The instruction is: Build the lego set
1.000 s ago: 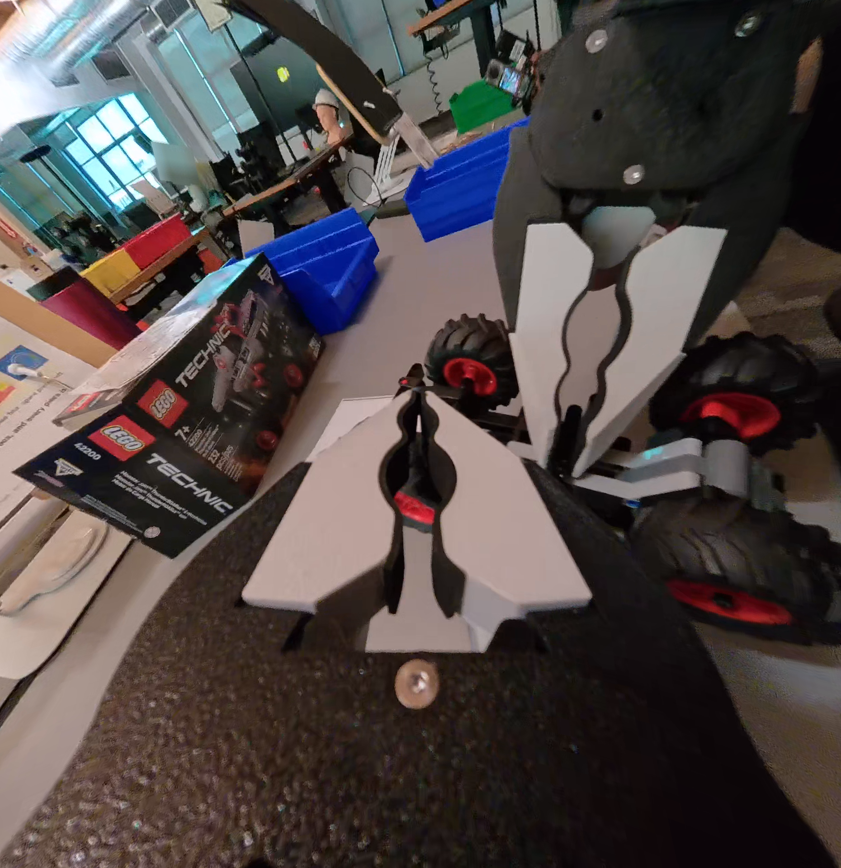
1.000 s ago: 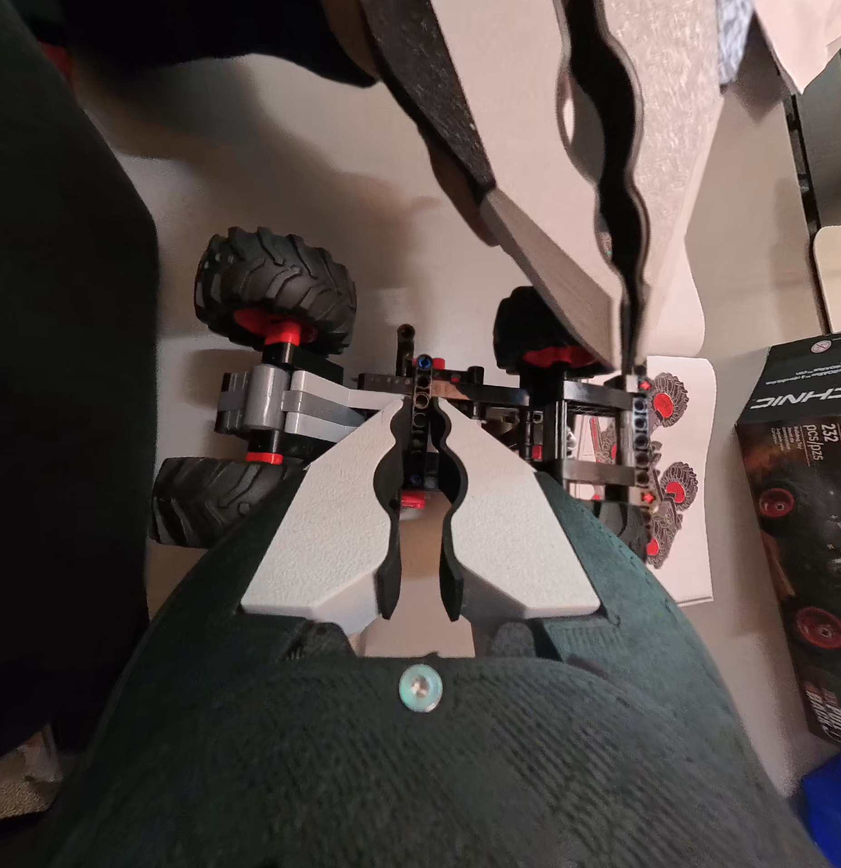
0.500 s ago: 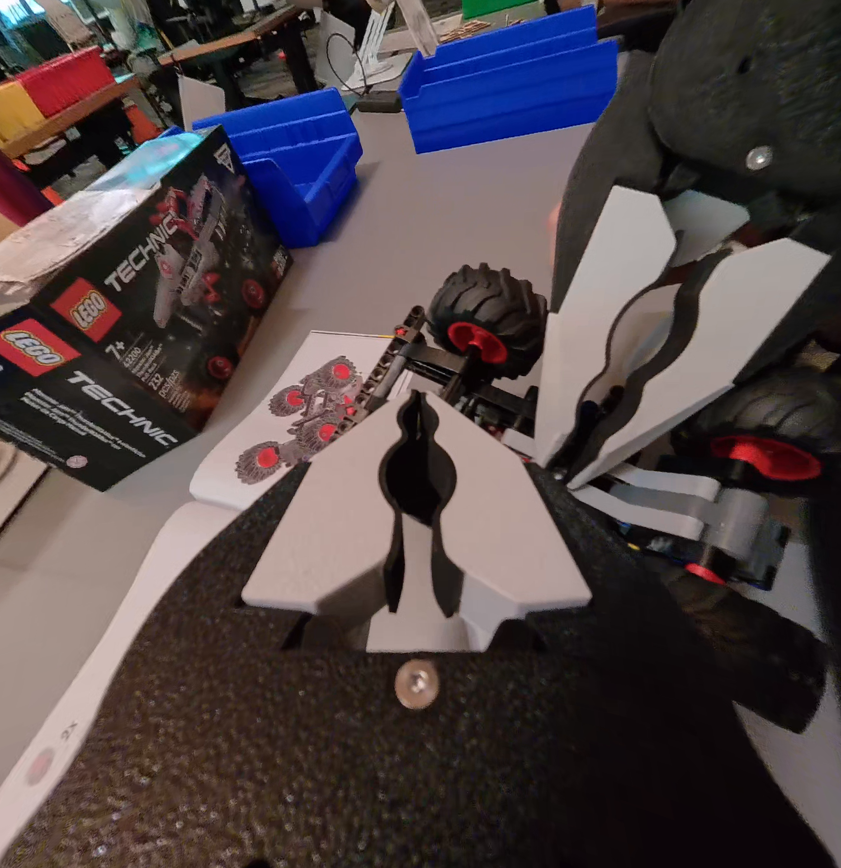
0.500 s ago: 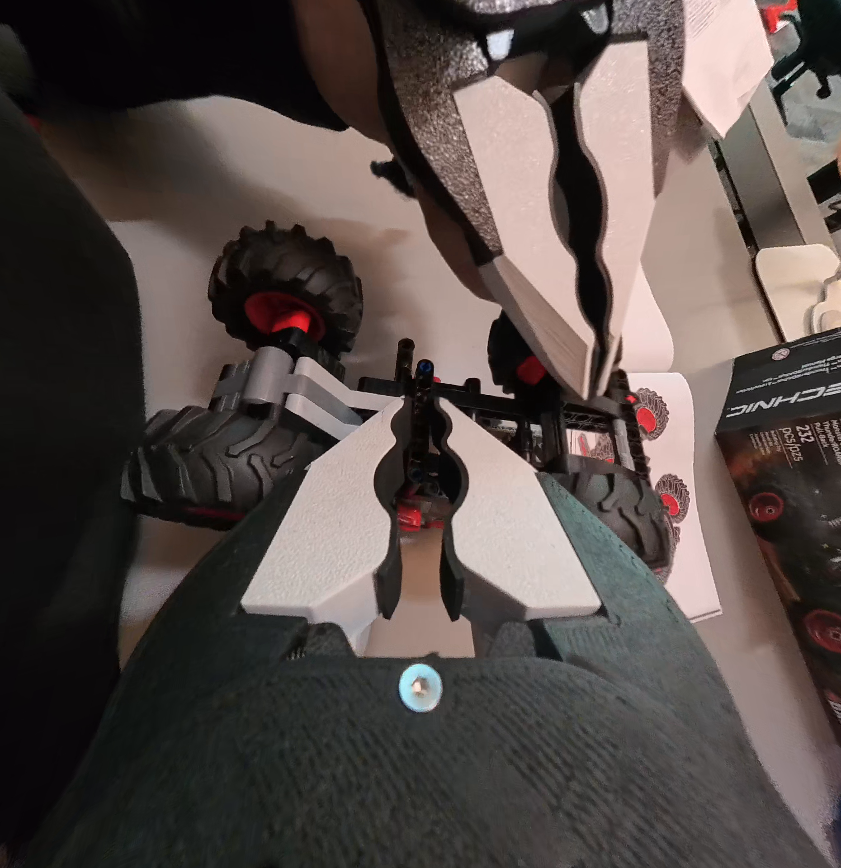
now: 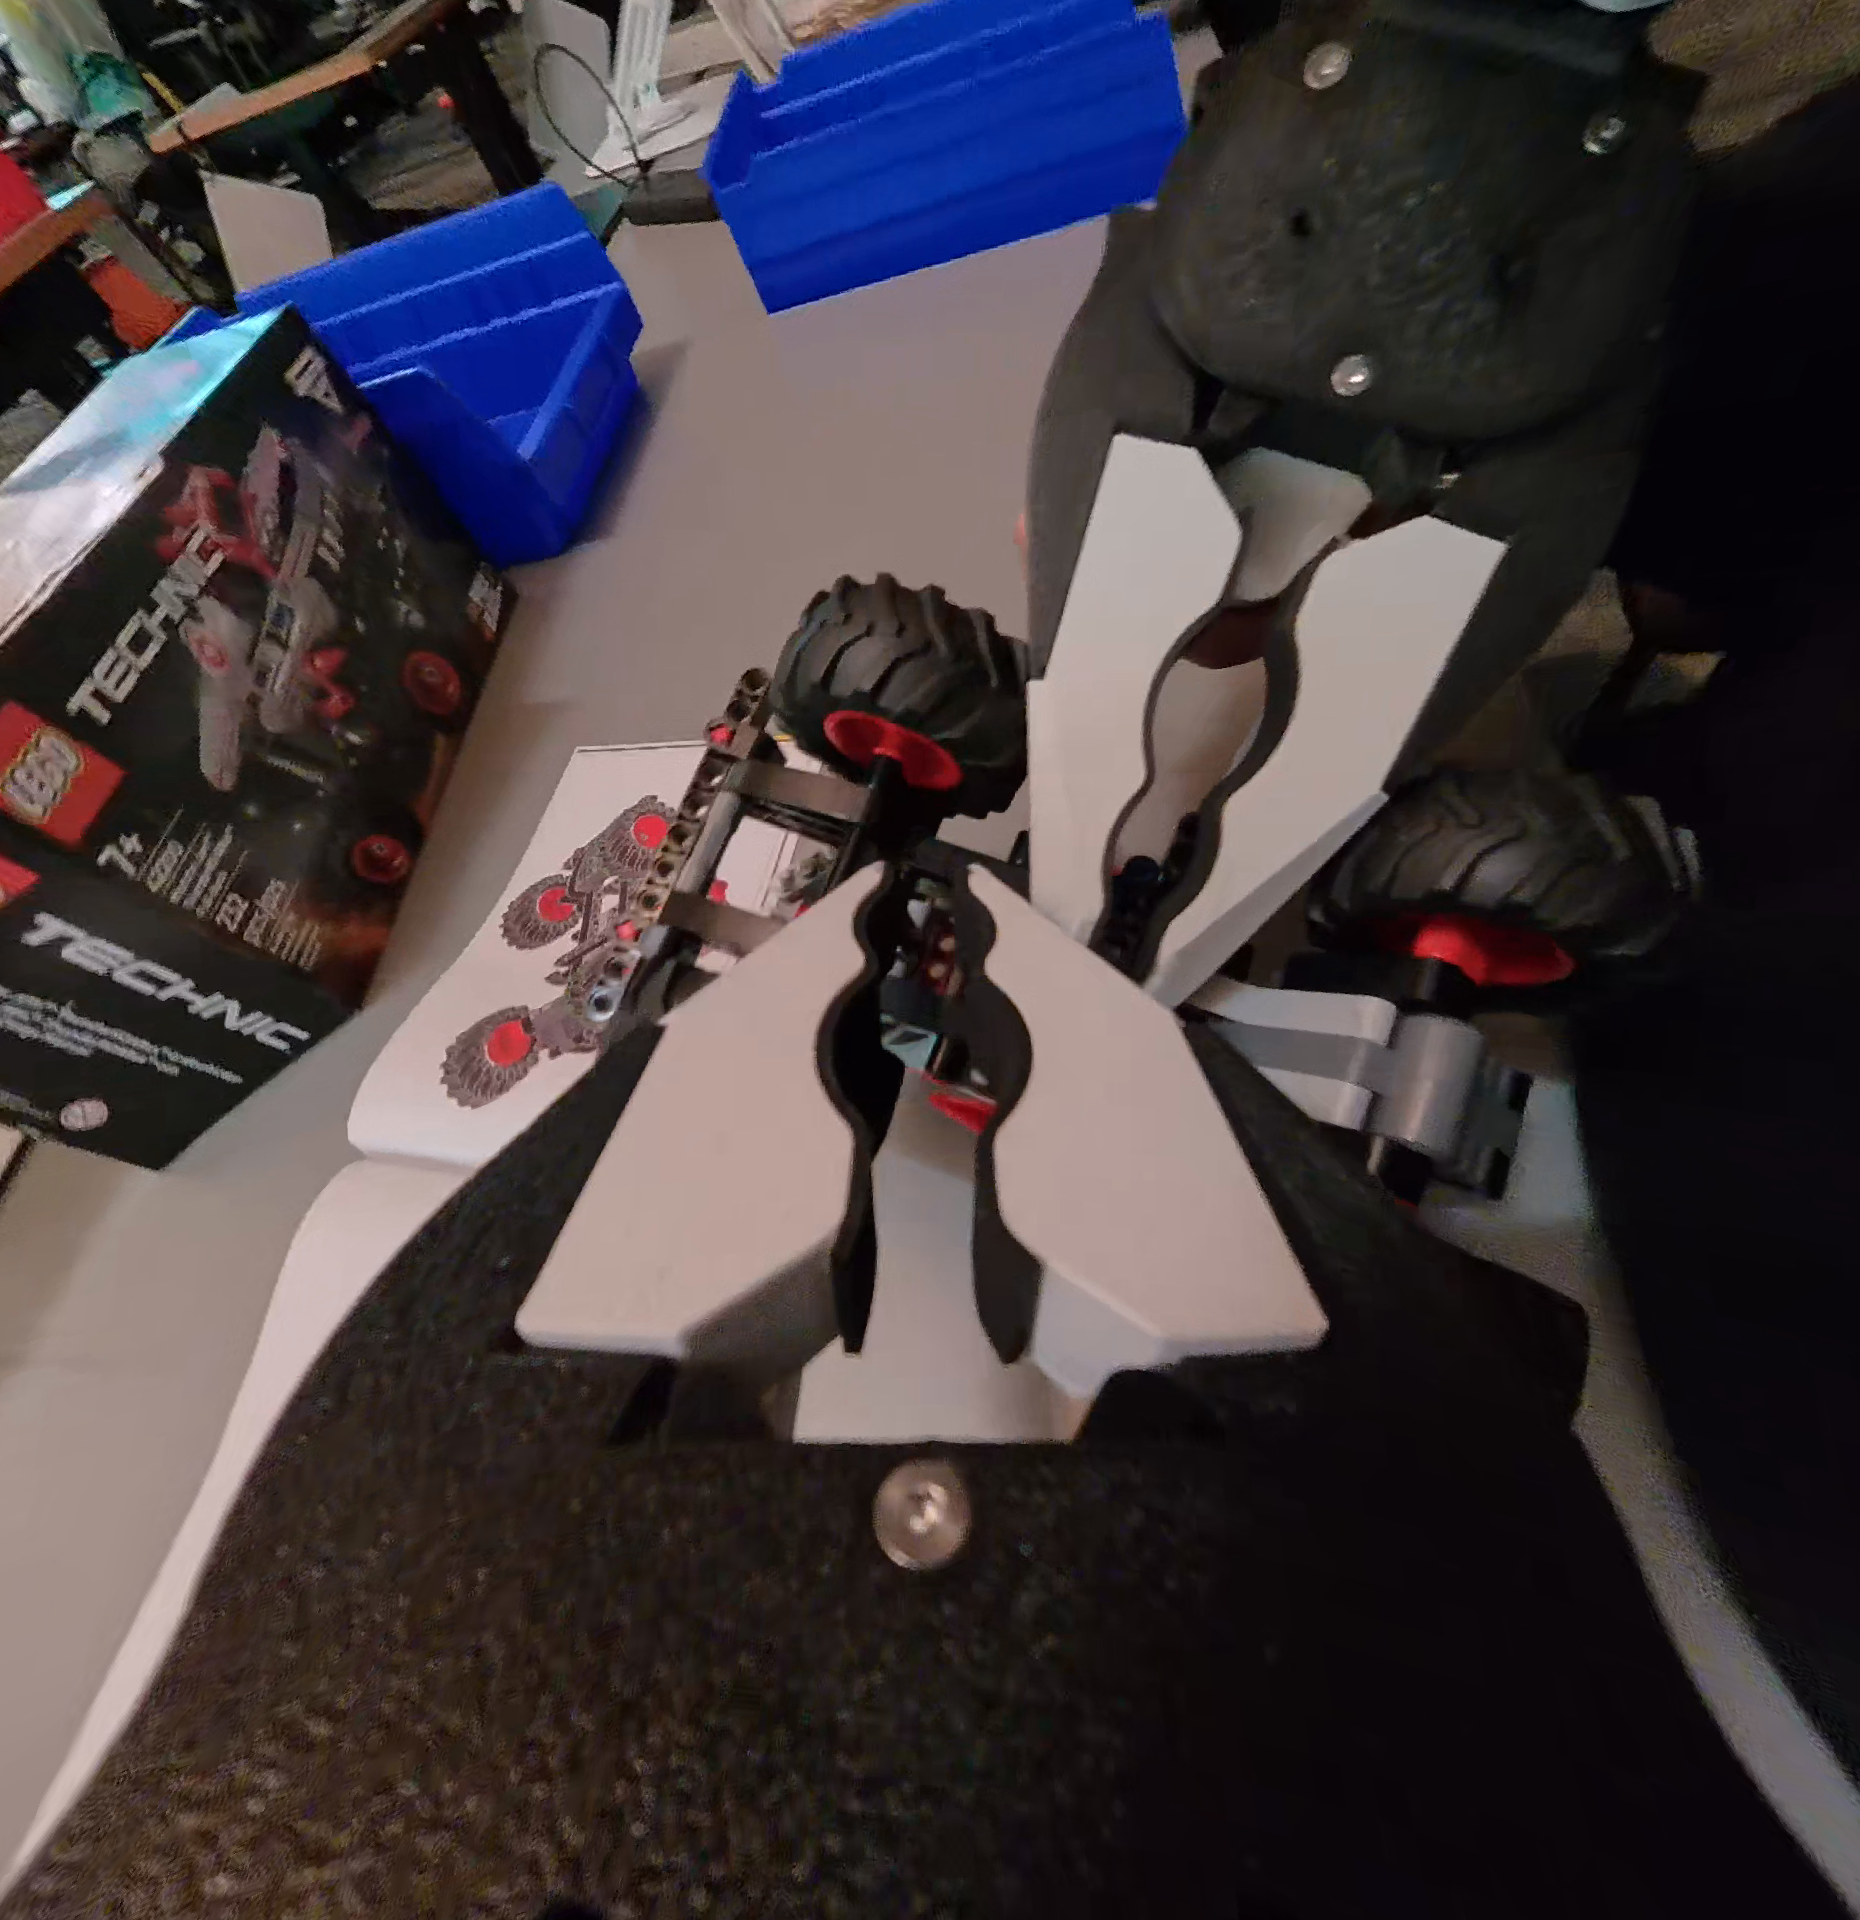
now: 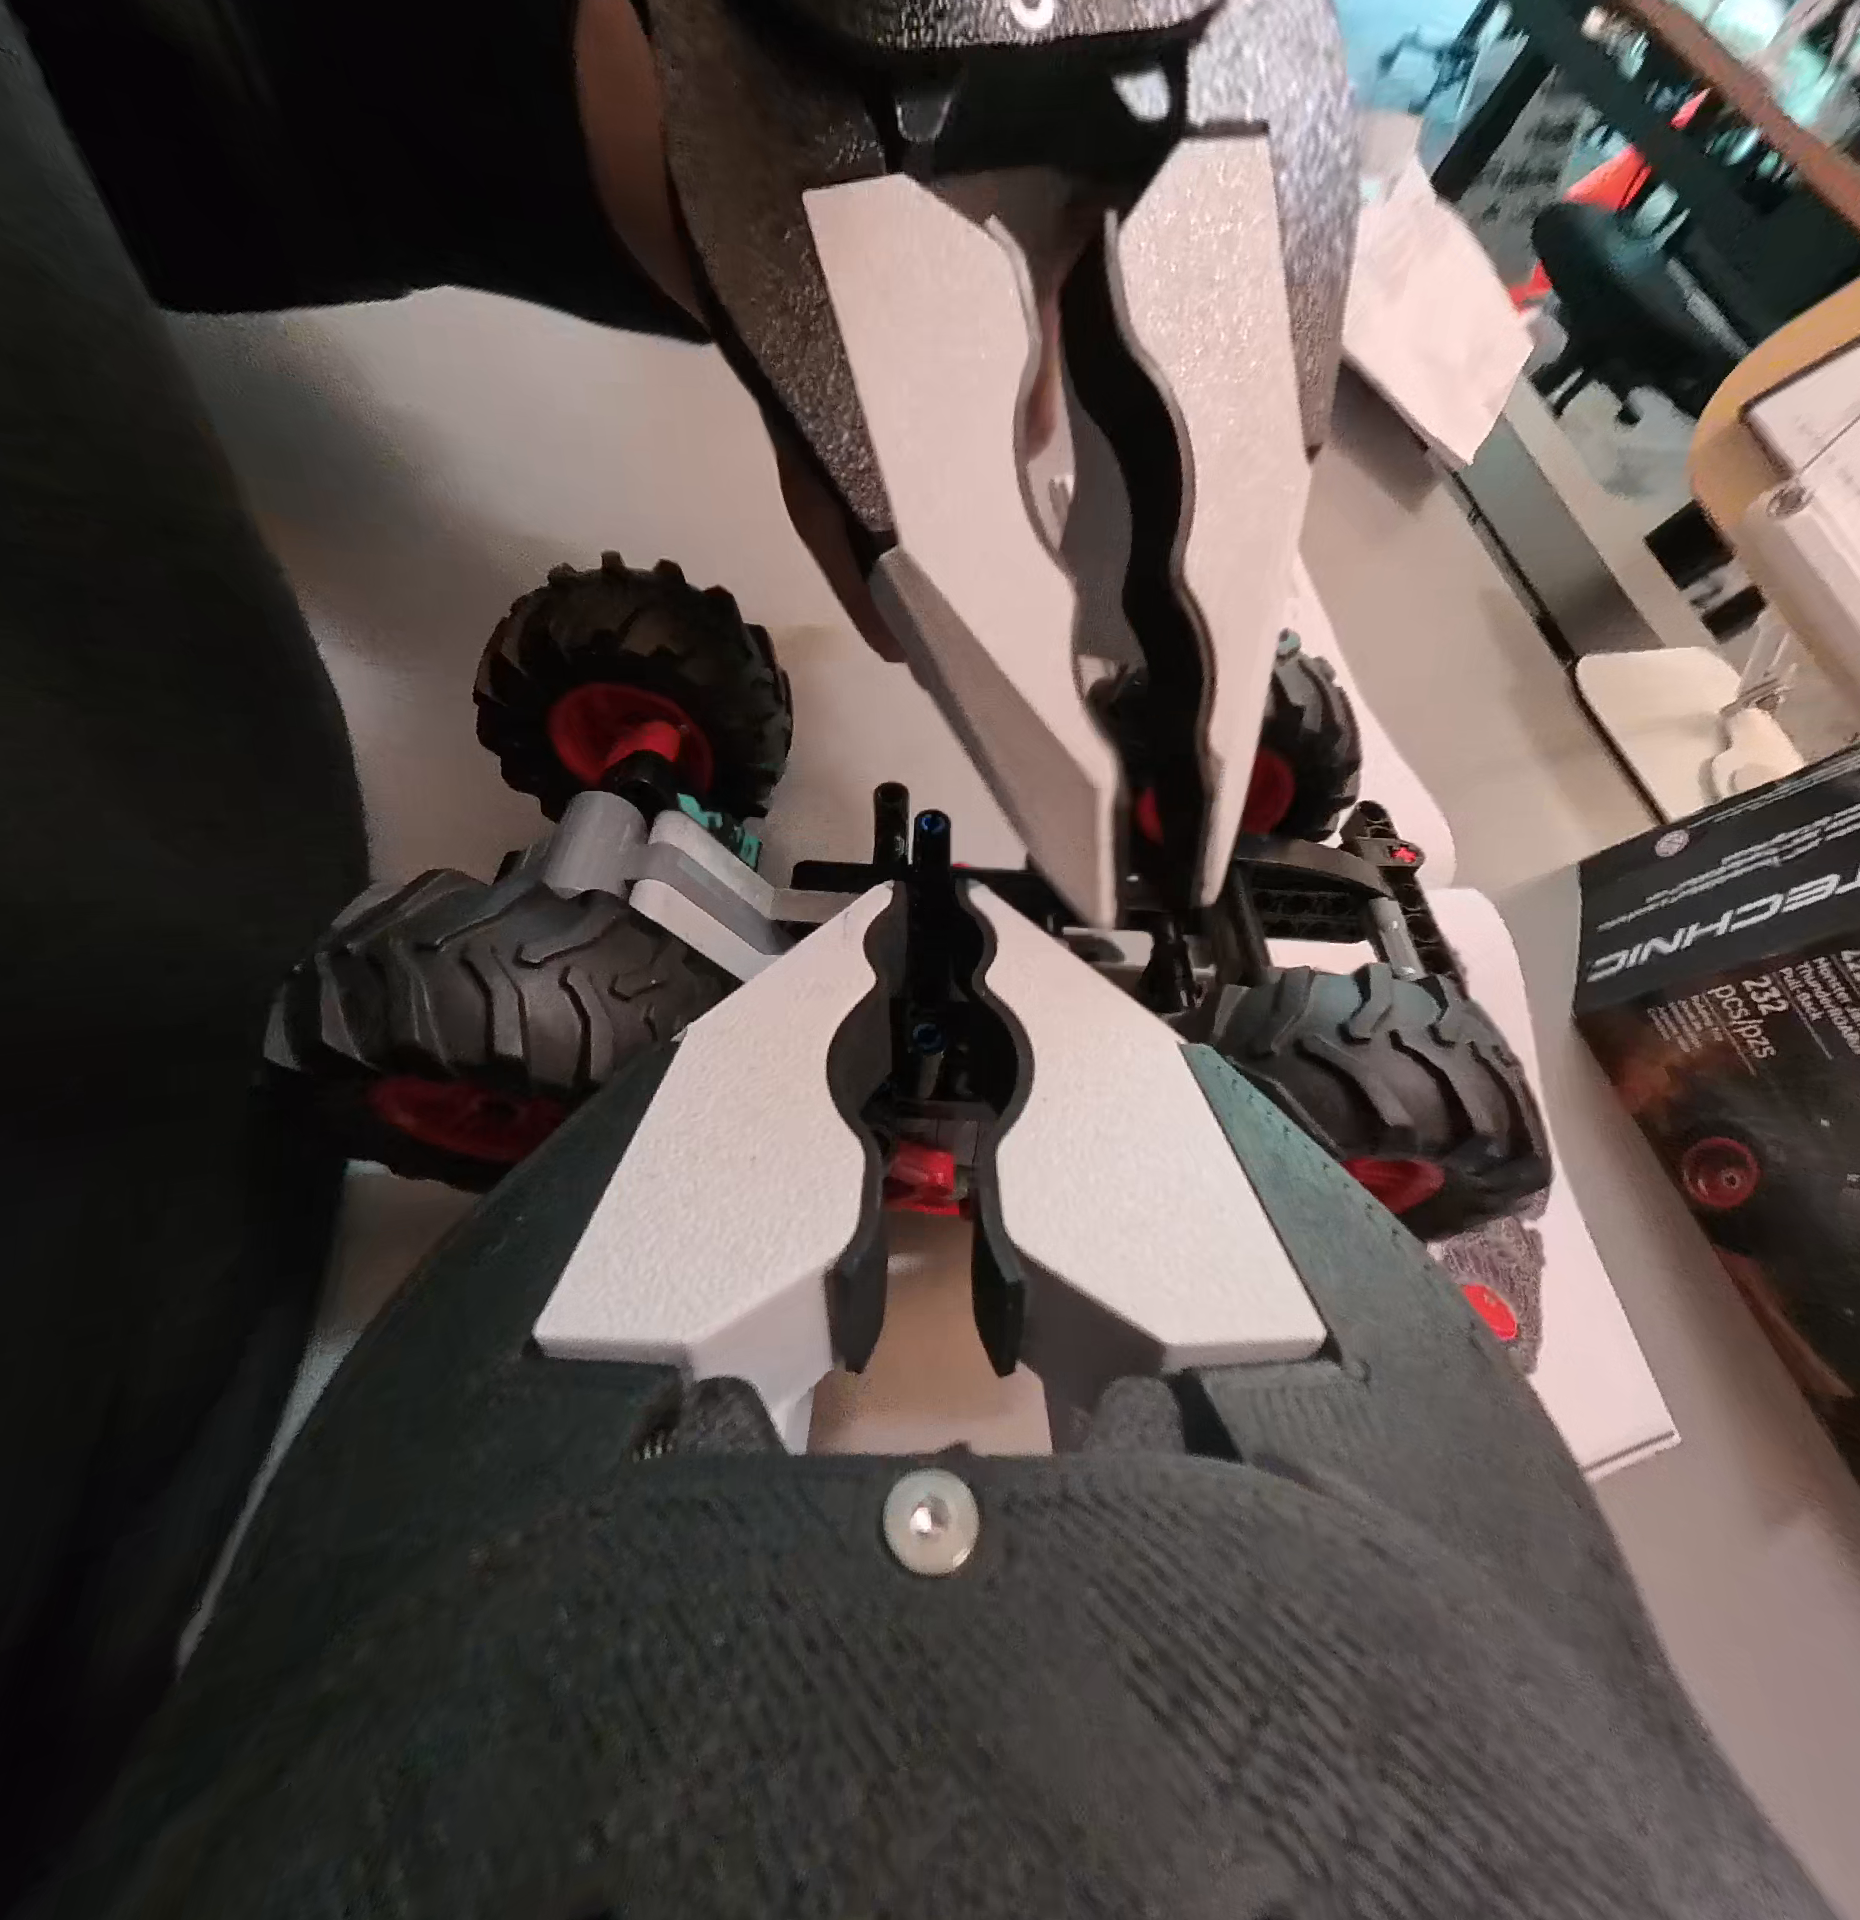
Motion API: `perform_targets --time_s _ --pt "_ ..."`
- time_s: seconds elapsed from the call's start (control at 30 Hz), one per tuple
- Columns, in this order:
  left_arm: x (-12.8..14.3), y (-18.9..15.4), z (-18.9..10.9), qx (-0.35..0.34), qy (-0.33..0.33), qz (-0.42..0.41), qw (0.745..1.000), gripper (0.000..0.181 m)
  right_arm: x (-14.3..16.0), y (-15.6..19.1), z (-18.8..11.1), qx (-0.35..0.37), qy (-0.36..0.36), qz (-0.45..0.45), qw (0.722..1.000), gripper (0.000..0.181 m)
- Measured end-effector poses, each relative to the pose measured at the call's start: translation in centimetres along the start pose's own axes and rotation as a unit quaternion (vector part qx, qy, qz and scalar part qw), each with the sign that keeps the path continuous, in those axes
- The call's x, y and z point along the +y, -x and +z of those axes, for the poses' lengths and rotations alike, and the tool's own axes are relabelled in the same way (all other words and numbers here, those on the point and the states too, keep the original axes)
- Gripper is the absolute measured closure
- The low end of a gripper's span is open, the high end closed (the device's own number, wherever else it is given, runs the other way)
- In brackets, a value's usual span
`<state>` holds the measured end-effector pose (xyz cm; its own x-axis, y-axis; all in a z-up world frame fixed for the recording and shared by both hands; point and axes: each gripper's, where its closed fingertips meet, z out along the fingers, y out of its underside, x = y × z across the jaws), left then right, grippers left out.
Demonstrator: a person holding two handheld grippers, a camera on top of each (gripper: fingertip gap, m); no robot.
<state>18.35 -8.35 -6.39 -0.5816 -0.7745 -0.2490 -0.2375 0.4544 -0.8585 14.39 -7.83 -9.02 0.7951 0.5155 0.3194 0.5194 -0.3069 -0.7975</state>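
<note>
The toy truck (image 6: 905,966) sits on the instruction sheet (image 5: 469,1039), now gripped from both ends: the right gripper (image 6: 928,894) stays clamped on a black upright beam (image 6: 921,862), while the left gripper (image 5: 921,883), jaws narrow, has moved onto the frame, steadying it for the next piece

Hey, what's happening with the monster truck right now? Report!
Right gripper shut on truck chassis. Left gripper nearly closed at chassis middle, grip unclear. Truck sits on instruction booklet. Nothing in the way.
</note>
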Motion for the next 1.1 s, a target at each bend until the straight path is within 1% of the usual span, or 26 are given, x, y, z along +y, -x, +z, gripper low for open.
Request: perform_targets --time_s 0.07,0.13,0.17,0.2,0.23,0.3,0.33,0.37,0.43,0.5,0.53,0.6,0.7,0.77,0.87,1.0,1.1 --pt "0.2 -0.5 0.5 0.015 0.028 0.026 0.999 0.171 -0.1 0.0 0.0 0.012 -0.03 -0.001 0.999 0.175" --pt "0.4 -0.5 1.0 0.017 0.045 0.048 0.998 0.174 -0.1 -0.2 -0.1 0.024 -0.052 0.01 0.998 0.175" --pt "0.7 -0.5 1.2 0.023 0.055 0.049 0.997 0.176 -0.2 -0.3 -0.3 0.029 -0.063 0.009 0.998 0.174" --pt "1.0 -0.5 1.4 0.028 0.066 0.045 0.996 0.179 -0.5 -0.2 -0.8 0.036 -0.084 0.001 0.996 0.174" --pt "1.2 -0.3 1.6 0.027 0.073 0.043 0.996 0.178 -1.2 -0.2 -1.5 0.041 -0.114 -0.011 0.993 0.174" --pt "1.8 0.0 1.8 0.022 0.089 0.042 0.995 0.177 -2.2 0.5 -3.1 0.026 -0.173 -0.01 0.984 0.173" --pt "2.0 0.2 1.9 0.019 0.092 0.038 0.995 0.181 -2.4 0.8 -3.9 0.009 -0.19 0.003 0.982 0.172" --pt "2.1 0.3 2.0 0.016 0.092 0.036 0.995 0.181 -2.1 0.9 -4.7 -0.005 -0.195 0.021 0.98 0.172" --pt "2.1 0.3 2.2 0.02 0.086 0.028 0.996 0.181 -1.1 0.2 -5.8 -0.016 -0.191 0.073 0.979 0.17" --pt "2.0 0.1 2.3 0.027 0.081 0.017 0.996 0.181 0.3 -1.7 -6.6 0.013 -0.19 0.124 0.974 0.168" --pt "2.0 0.1 2.4 0.026 0.079 0.013 0.996 0.181 1.0 -2.7 -6.7 0.03 -0.188 0.154 0.97 0.164" --pt "2.0 0.1 2.5 0.025 0.078 0.012 0.997 0.181 1.9 -3.6 -6.7 0.035 -0.179 0.206 0.961 0.15" --pt "2.1 0.3 2.4 0.02 0.083 0.01 0.996 0.181 2.6 -4.9 -6.4 0.06 -0.179 0.253 0.949 0.14" --pt "2.1 0.2 2.4 0.019 0.081 0.008 0.997 0.181 3.0 -5.5 -5.9 0.063 -0.172 0.289 0.939 0.127" --pt "2.1 0.3 2.4 0.014 0.077 0.005 0.997 0.181 3.3 -5.5 -5.3 0.048 -0.165 0.317 0.933 0.116" --pt "2.1 0.2 2.4 0.013 0.075 0.006 0.997 0.181 2.2 -5.3 -4.9 0.032 -0.181 0.324 0.928 0.118" --pt "2.1 0.3 2.4 0.012 0.075 0.007 0.997 0.181 2.2 -5.2 -4.5 0.03 -0.171 0.328 0.929 0.117"
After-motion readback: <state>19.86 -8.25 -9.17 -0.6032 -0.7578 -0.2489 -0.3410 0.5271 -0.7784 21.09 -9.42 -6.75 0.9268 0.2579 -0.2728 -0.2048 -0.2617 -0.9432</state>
